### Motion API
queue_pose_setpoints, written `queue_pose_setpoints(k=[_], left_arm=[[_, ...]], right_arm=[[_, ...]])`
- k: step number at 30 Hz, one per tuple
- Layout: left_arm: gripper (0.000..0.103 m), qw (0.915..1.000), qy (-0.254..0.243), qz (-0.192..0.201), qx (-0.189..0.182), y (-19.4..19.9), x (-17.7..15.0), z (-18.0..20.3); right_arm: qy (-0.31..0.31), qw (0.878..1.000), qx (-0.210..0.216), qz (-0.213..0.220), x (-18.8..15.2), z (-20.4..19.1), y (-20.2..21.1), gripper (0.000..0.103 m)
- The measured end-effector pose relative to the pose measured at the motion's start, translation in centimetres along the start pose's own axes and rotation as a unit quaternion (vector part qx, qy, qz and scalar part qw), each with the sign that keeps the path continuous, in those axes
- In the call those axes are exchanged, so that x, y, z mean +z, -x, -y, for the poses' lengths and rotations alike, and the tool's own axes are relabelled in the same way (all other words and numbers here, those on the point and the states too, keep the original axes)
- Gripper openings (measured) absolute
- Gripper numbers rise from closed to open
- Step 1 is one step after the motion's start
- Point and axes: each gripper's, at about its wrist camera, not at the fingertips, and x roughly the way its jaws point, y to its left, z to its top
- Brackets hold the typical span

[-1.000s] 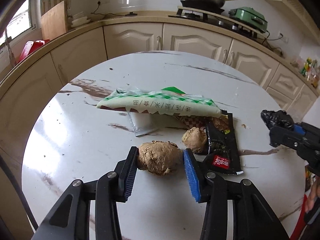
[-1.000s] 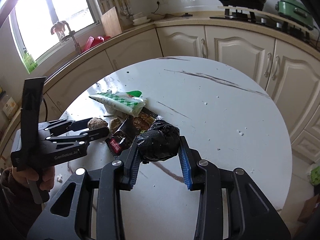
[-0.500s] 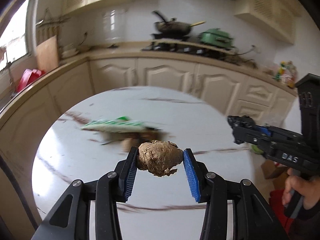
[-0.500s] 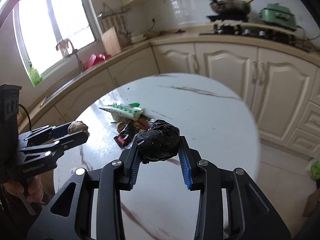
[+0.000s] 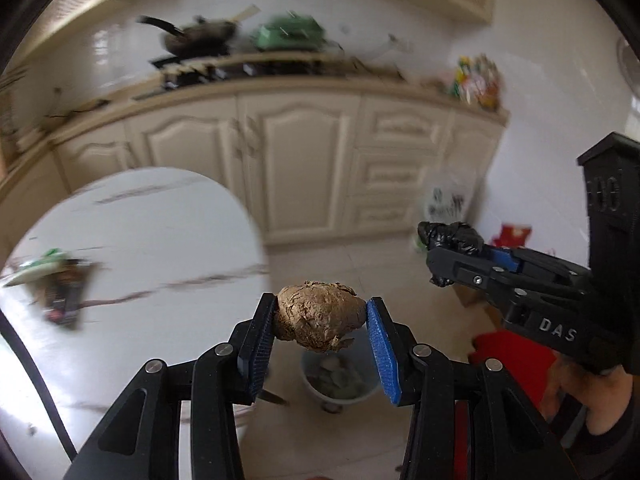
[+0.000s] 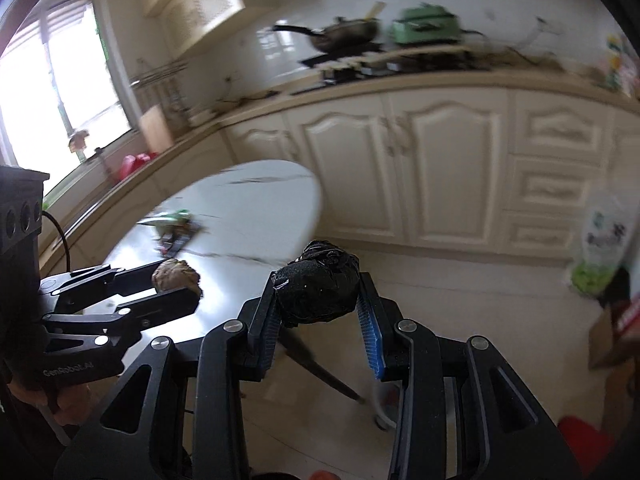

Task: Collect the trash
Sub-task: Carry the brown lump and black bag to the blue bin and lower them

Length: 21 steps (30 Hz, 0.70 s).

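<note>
Right between the blue pads of the left gripper (image 5: 321, 317) sits a brown crumpled lump (image 5: 316, 316), pinched on both sides and held in the air, off the table edge. Below and just beyond that claw, on the floor, stands a pale bin (image 5: 340, 376) with scraps inside. To its right, the right gripper (image 6: 319, 297) squeezes a wadded black bag (image 6: 320, 286) the same way, over the tiled floor. Behind and left of both claws, the round marble table (image 5: 140, 232) carries a green-and-white wrapper (image 5: 36, 266) and a dark packet (image 5: 64, 292), blurred.
</note>
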Motion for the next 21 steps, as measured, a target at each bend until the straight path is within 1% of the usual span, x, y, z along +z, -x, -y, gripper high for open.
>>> queue_pose_setpoints(k=[2,5,7,10,12,15,16,17,18,19,20,21], left_arm=[[0.041,0.9996,-0.011,-0.025,-0.012,-3.0,0.7,1.1],[0.041,0.9972,-0.026,-0.066,-0.025,-8.2,1.6,2.8],[0.042,0.9948,-0.034,-0.093,-0.025,-11.6,2.0,3.8],[0.042,0.9908,-0.035,-0.125,-0.04,-16.0,2.8,4.5],[0.042,0.9887,-0.037,-0.141,-0.035,-18.9,3.5,5.1],[0.044,0.9863,-0.04,-0.157,-0.029,-22.6,5.1,4.4],[0.048,0.9857,-0.038,-0.162,-0.026,-23.9,5.8,4.1],[0.057,0.9856,-0.037,-0.164,-0.016,-24.8,6.1,4.0],[0.062,0.9857,-0.037,-0.164,-0.006,-25.6,6.7,4.2],[0.072,0.9859,-0.037,-0.163,0.0,-26.2,7.2,4.7],[0.081,0.9862,-0.036,-0.162,0.004,-26.2,7.1,4.9],[0.083,0.9864,-0.036,-0.16,0.008,-26.3,7.2,5.2]], right_arm=[[-0.019,1.0,-0.016,-0.007,-1.1,2.6,-0.1,0.034],[-0.05,0.998,-0.028,-0.023,-2.9,6.3,-1.2,0.034],[-0.067,0.997,-0.033,-0.034,-4.0,8.3,-2.4,0.034],[-0.093,0.994,-0.037,-0.053,-5.5,11.0,-4.8,0.034],[-0.104,0.992,-0.04,-0.062,-6.2,12.3,-6.1,0.034],[-0.12,0.989,-0.042,-0.072,-7.0,14.1,-7.7,0.035],[-0.124,0.988,-0.044,-0.076,-7.2,14.5,-8.2,0.035],[-0.129,0.987,-0.045,-0.081,-7.5,15.1,-8.8,0.035],[-0.134,0.986,-0.045,-0.083,-7.7,15.4,-9.2,0.035],[-0.137,0.986,-0.045,-0.085,-7.8,15.7,-9.5,0.035],[-0.138,0.986,-0.044,-0.087,-8.0,16.0,-10.0,0.036],[-0.14,0.985,-0.043,-0.089,-8.1,16.2,-10.4,0.036]])
